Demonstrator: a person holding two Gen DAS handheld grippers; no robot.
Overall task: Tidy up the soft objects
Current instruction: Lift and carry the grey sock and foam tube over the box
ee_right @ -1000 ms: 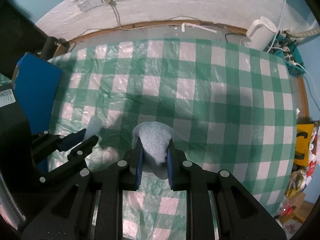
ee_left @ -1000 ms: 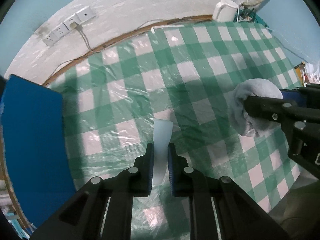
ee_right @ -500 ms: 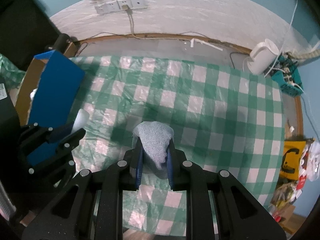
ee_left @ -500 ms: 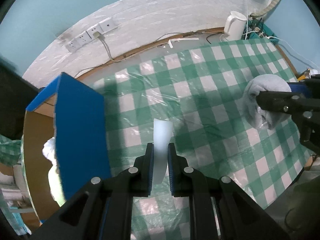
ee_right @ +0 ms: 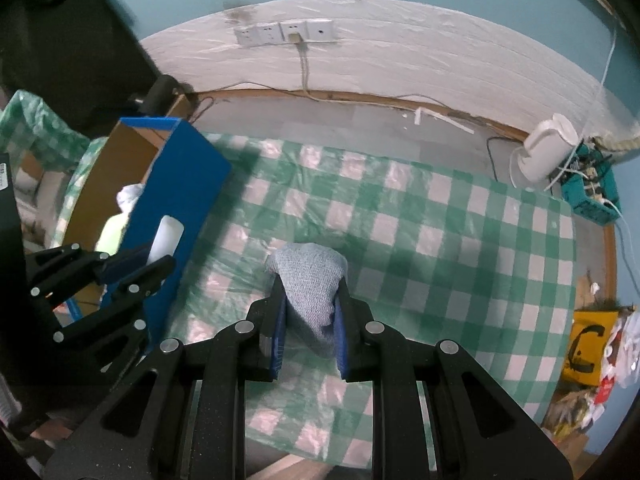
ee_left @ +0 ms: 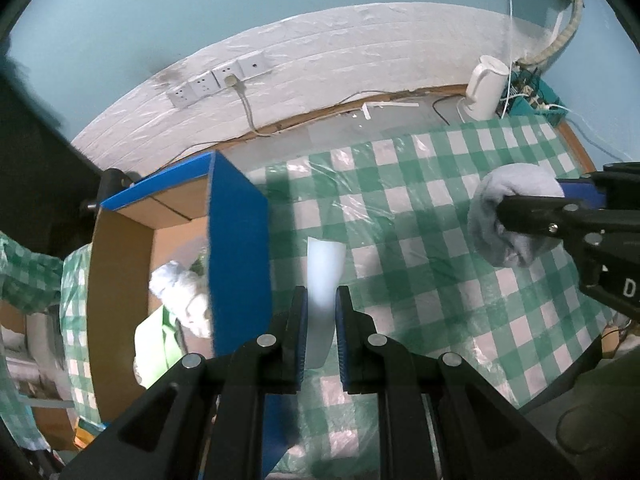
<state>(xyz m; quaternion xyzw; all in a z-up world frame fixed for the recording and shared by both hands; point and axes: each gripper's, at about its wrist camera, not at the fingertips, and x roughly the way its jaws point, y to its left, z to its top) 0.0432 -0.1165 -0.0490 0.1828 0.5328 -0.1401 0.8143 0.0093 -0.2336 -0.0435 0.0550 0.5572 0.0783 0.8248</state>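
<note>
My left gripper (ee_left: 322, 304) is shut on a pale white soft piece (ee_left: 324, 276), held in the air above the green checked tablecloth (ee_left: 420, 240), beside the right wall of a blue cardboard box (ee_left: 238, 264). The box holds a white crumpled soft item (ee_left: 180, 292) and a light green one (ee_left: 154, 344). My right gripper (ee_right: 310, 292) is shut on a grey-blue knitted cloth (ee_right: 310, 280), raised above the cloth-covered table. The left gripper (ee_right: 132, 264) and its white piece (ee_right: 166, 236) show in the right wrist view next to the box (ee_right: 172, 184).
A white kettle (ee_left: 486, 86) stands at the far right edge by a teal basket of cables (ee_right: 592, 190). Wall sockets (ee_left: 222, 76) with a cord run along the back wall. A yellow bag (ee_right: 588, 344) and clutter lie off the table's right side.
Both grippers rose and pulled back with their loads. The left gripper shifted left toward the blue box, whose open inside and contents came into view.
</note>
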